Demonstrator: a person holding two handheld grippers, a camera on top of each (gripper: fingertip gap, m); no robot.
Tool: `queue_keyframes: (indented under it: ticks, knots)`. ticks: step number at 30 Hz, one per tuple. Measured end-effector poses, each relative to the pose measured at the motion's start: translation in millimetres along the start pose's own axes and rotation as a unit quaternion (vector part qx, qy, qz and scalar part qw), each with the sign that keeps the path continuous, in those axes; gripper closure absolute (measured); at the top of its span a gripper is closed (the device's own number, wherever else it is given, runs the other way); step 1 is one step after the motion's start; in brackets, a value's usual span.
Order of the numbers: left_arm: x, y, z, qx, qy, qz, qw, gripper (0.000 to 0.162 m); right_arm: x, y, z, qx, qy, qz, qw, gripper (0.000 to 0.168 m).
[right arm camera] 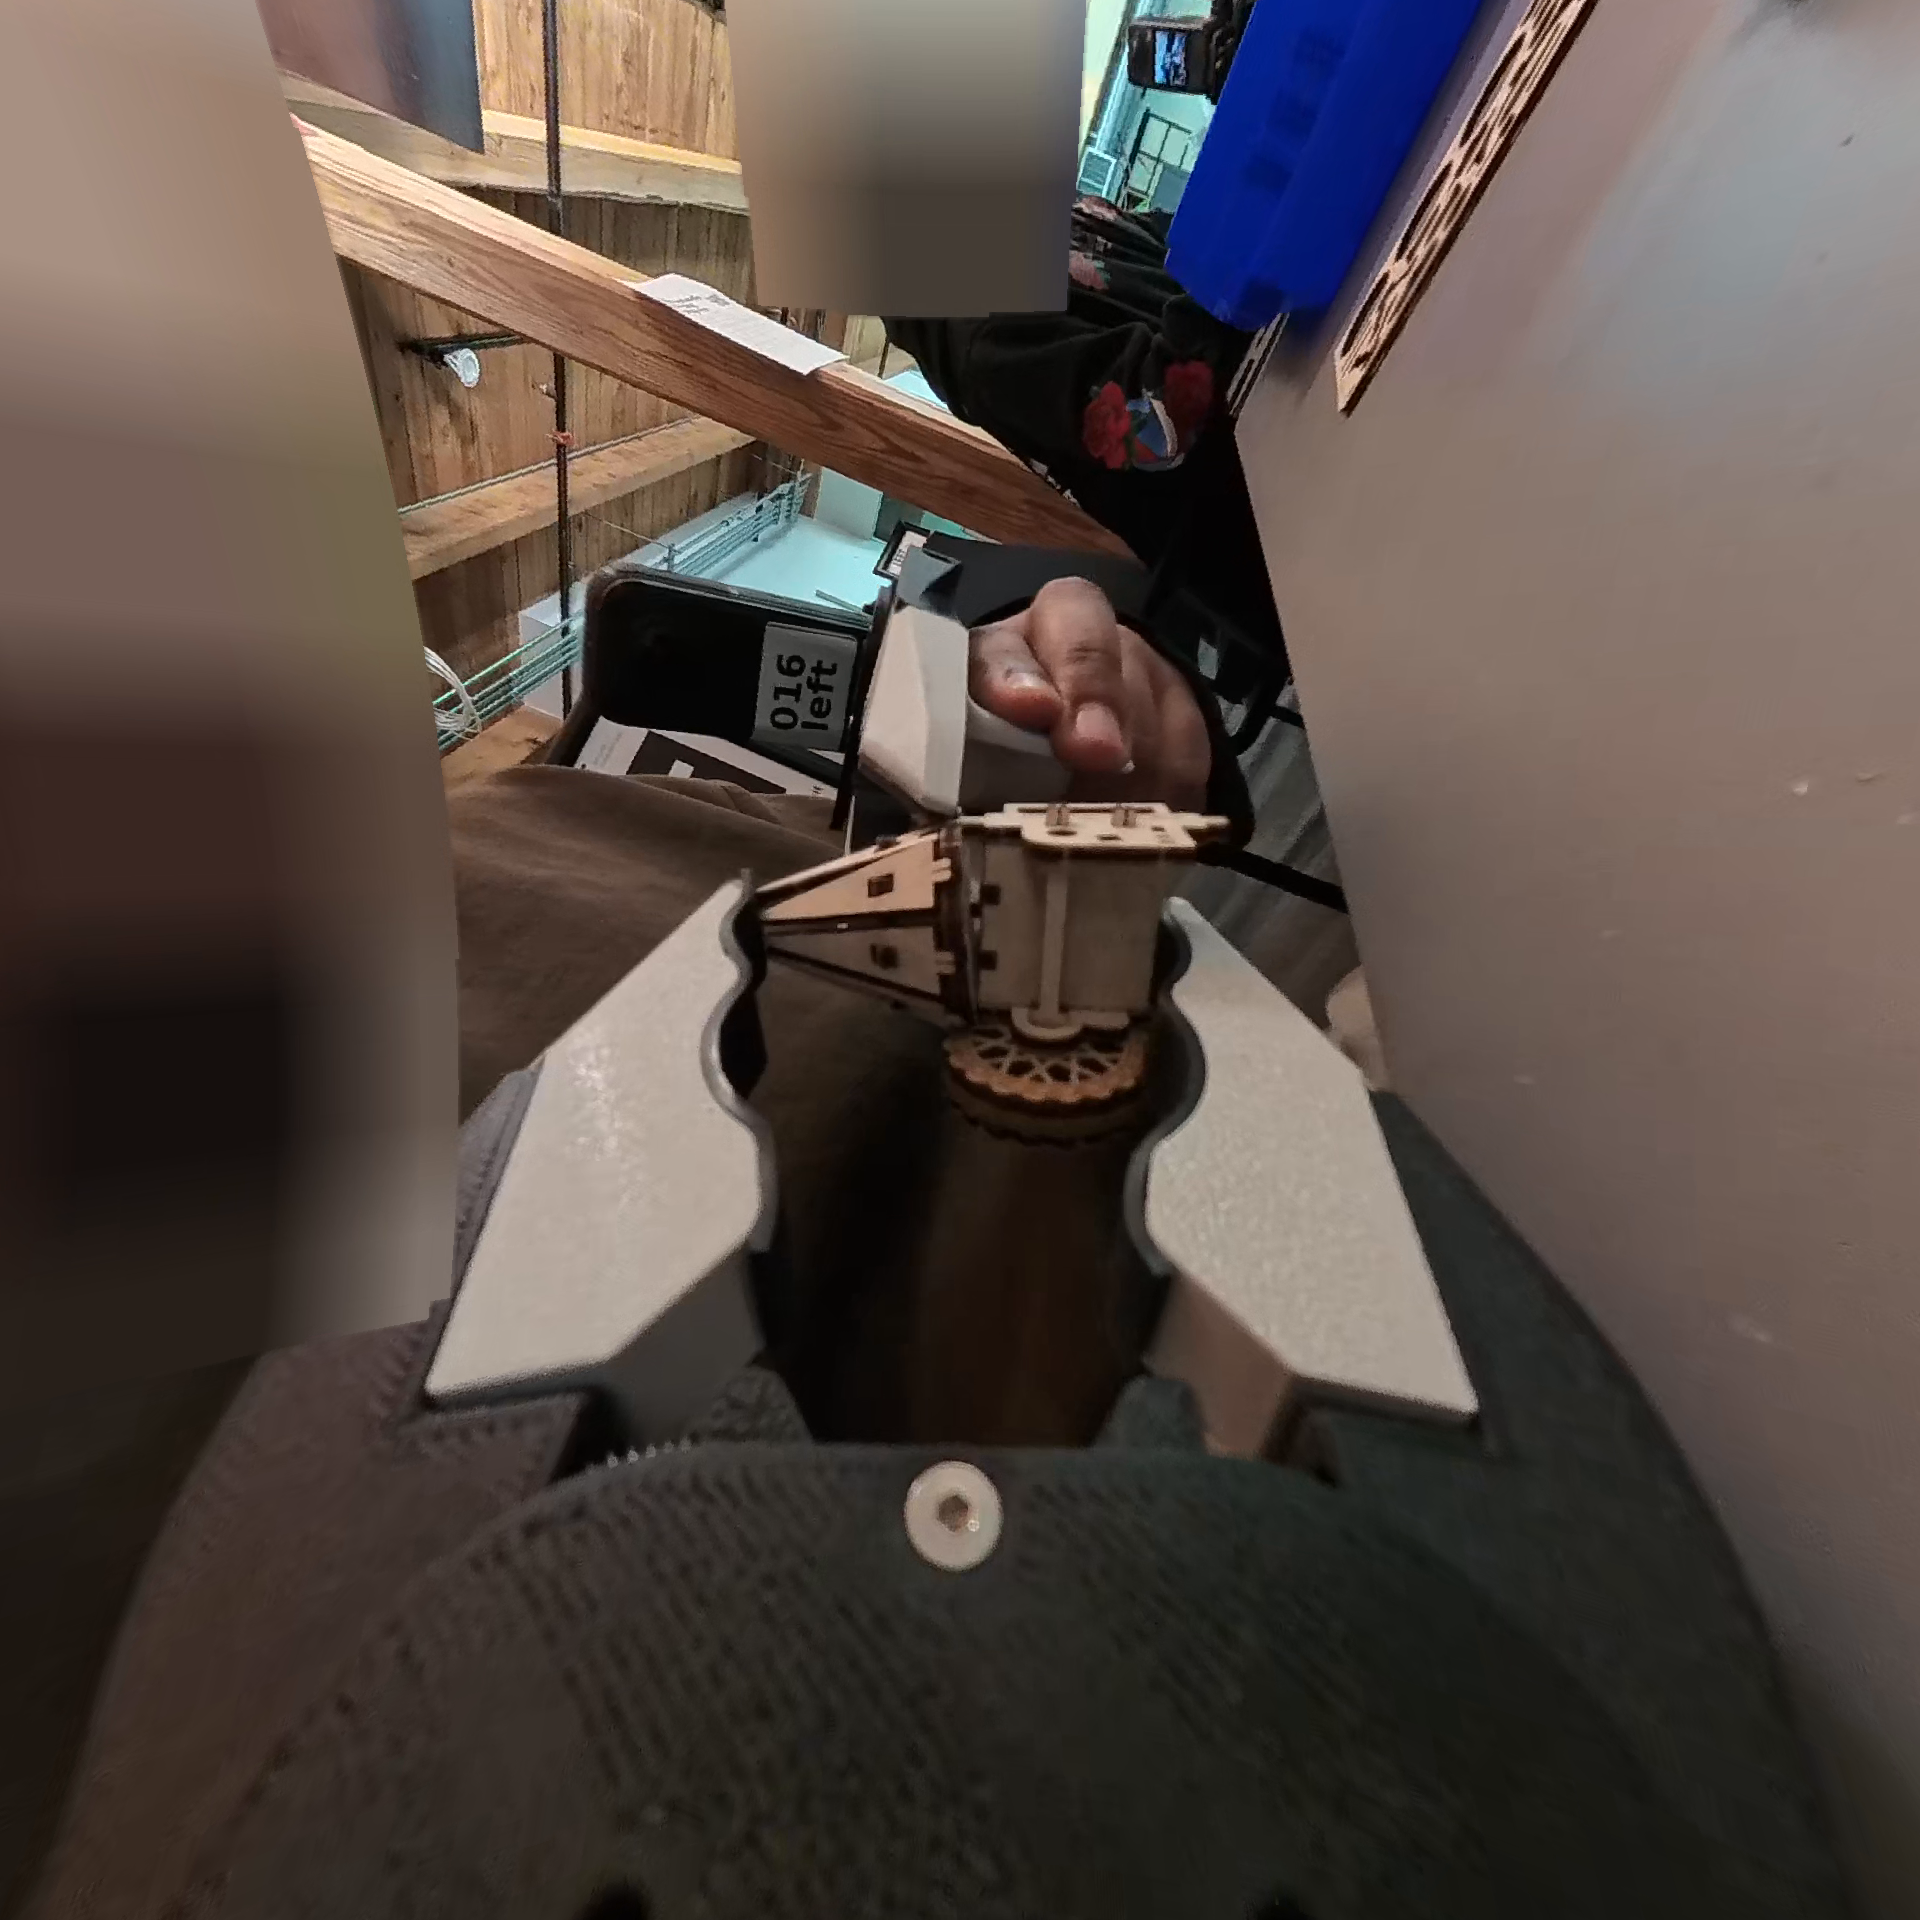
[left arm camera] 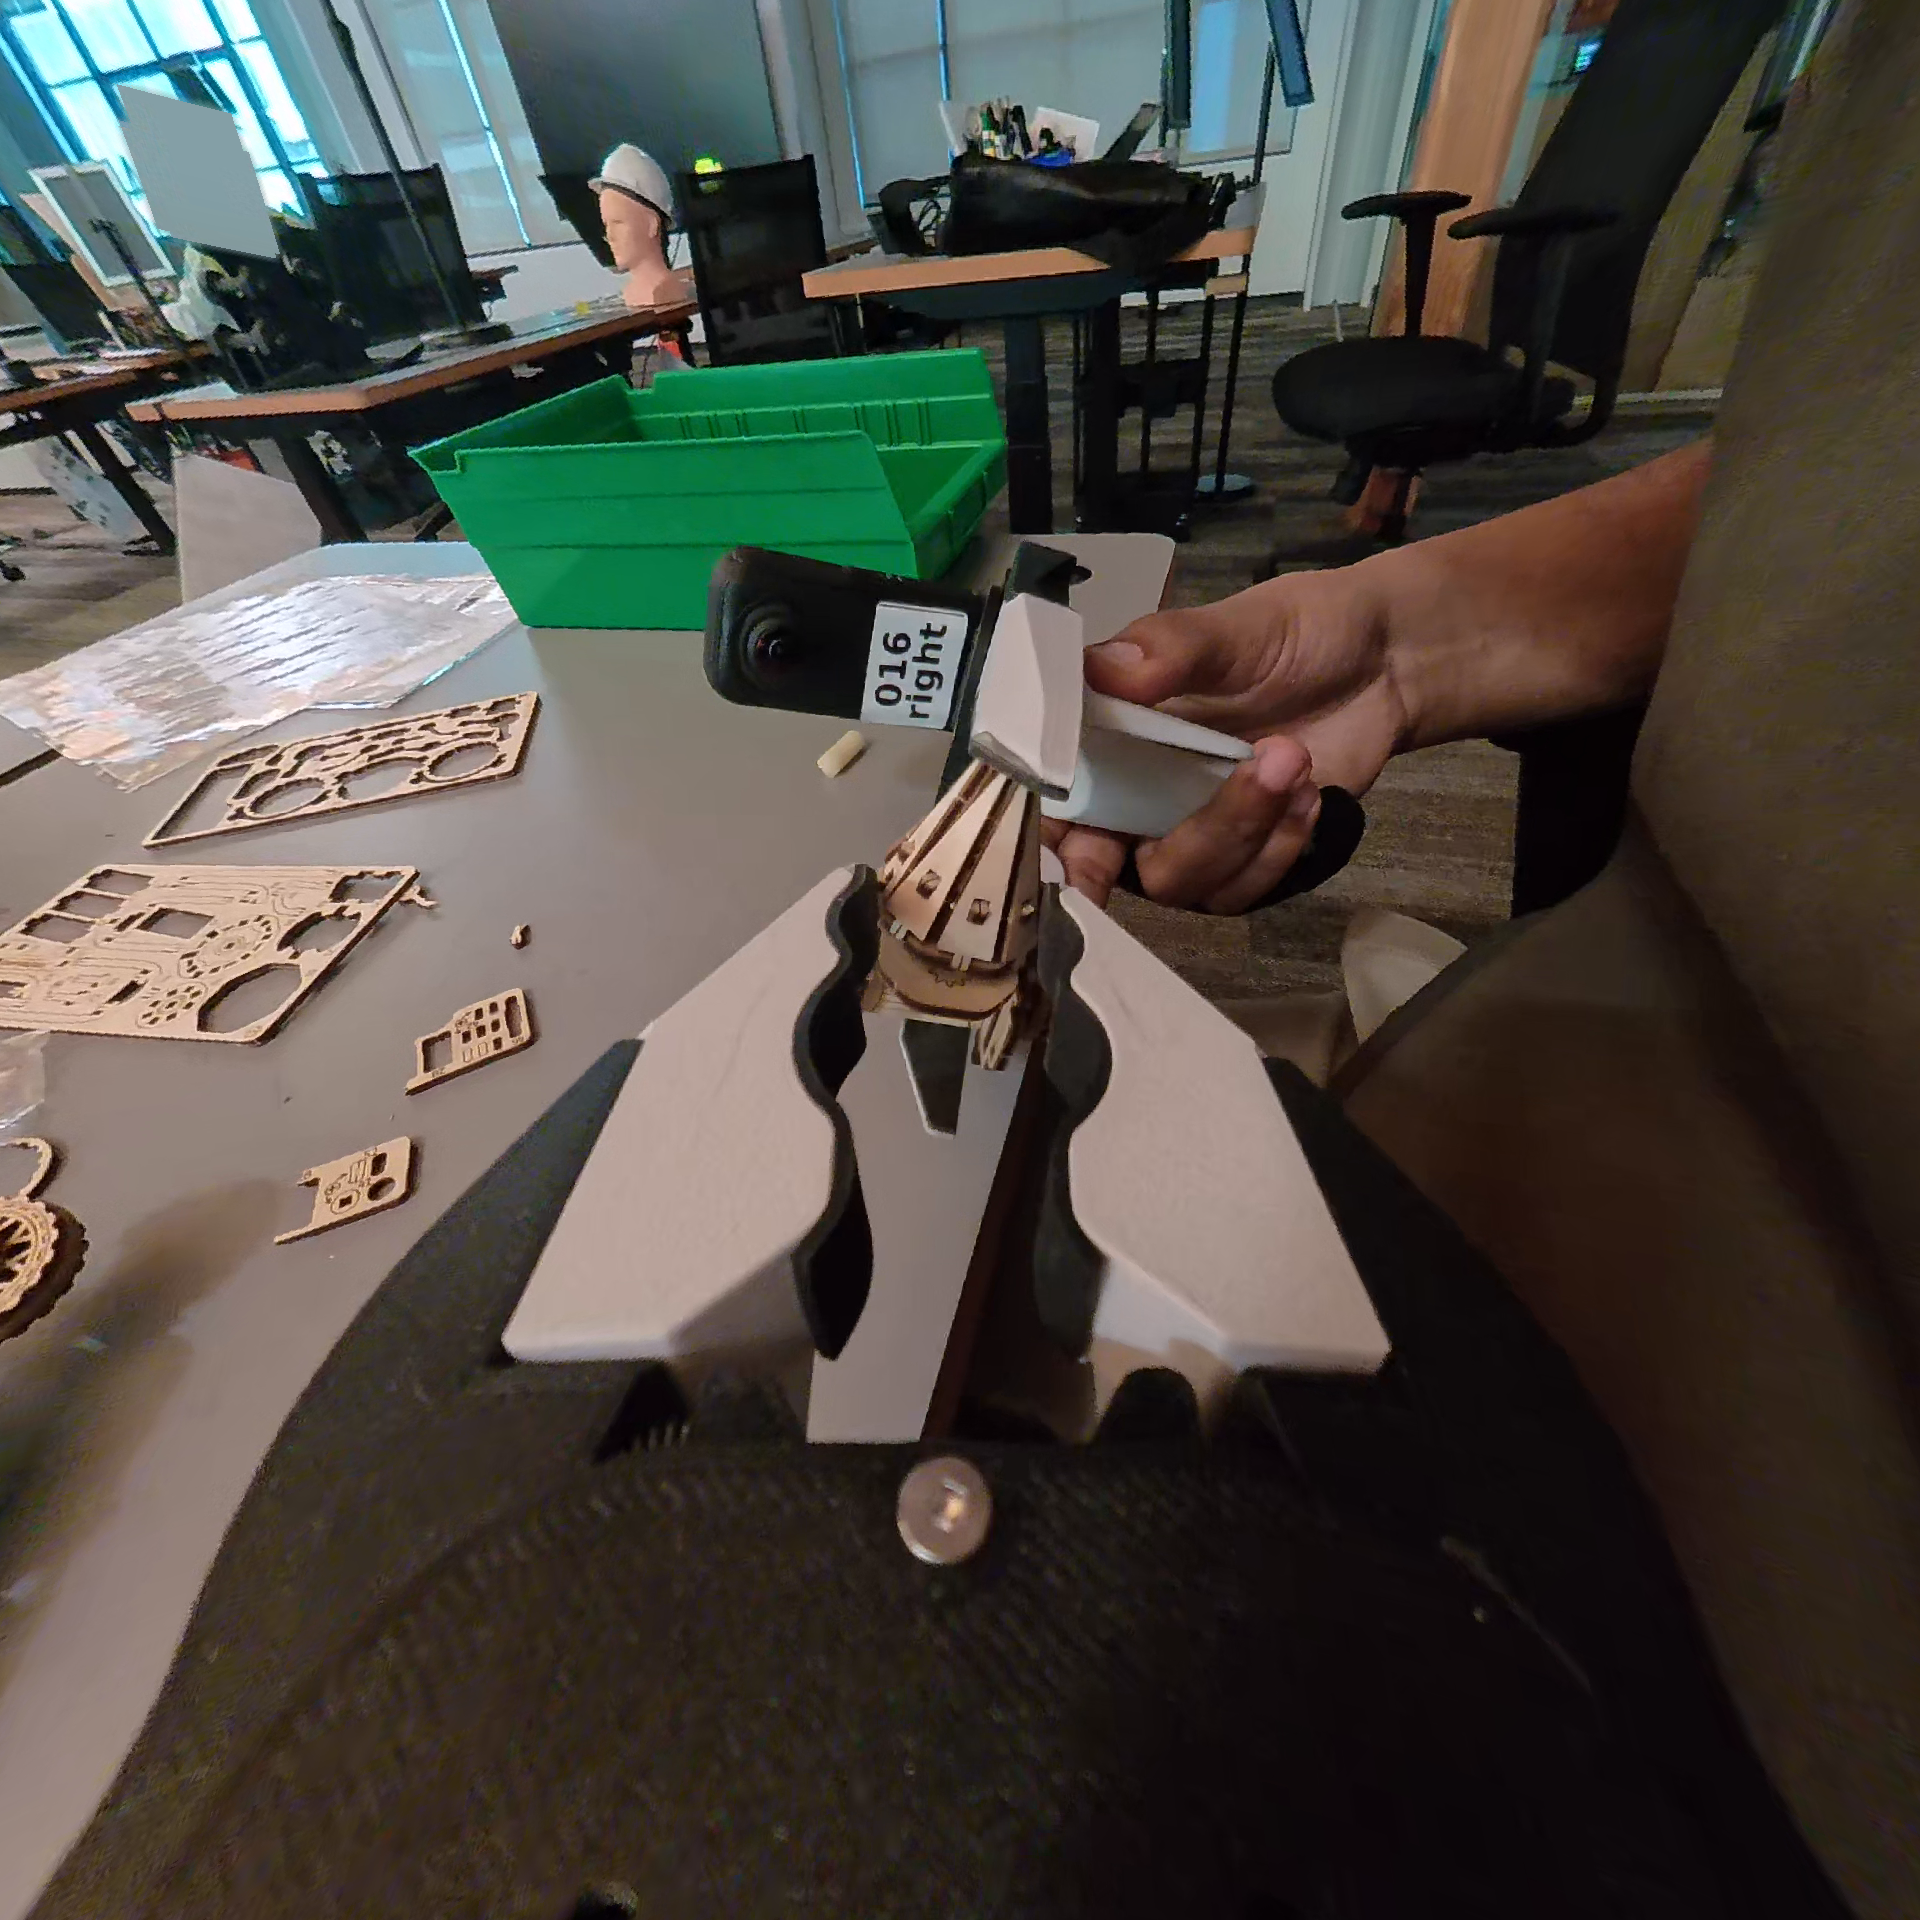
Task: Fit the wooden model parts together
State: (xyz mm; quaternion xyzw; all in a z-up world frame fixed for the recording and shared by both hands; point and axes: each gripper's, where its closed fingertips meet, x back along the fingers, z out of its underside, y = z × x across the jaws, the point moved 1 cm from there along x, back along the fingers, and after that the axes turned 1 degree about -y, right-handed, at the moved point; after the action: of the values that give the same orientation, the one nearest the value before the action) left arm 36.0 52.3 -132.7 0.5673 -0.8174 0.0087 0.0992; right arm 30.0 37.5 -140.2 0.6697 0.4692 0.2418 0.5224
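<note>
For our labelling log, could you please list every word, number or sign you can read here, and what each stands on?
I do not copy out writing; these things bear it:
White sticker on the black camera, left wrist view: dark print, legible.
White label on the dark camera, right wrist view: dark print, legible.
Paper slip on the wooden beam: too small to read.

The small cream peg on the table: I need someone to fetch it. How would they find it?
Start at the green bin at the grey table's far edge. Just in front of it lies the cream peg: a short, plain cylinder, unlike the flat, laser-cut wooden sheets to its left.
</note>
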Motion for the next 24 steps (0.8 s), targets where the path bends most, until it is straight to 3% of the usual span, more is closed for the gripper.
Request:
queue_keyframes:
  ticks: [24]
  knots:
    - [0.4, -1.2, -3.0, -0.002, -0.01, 0.0, 1.0, 0.134, 0.5, 3.2, 0.7, 0.008, 0.01, 0.0, 1.0, 0.095]
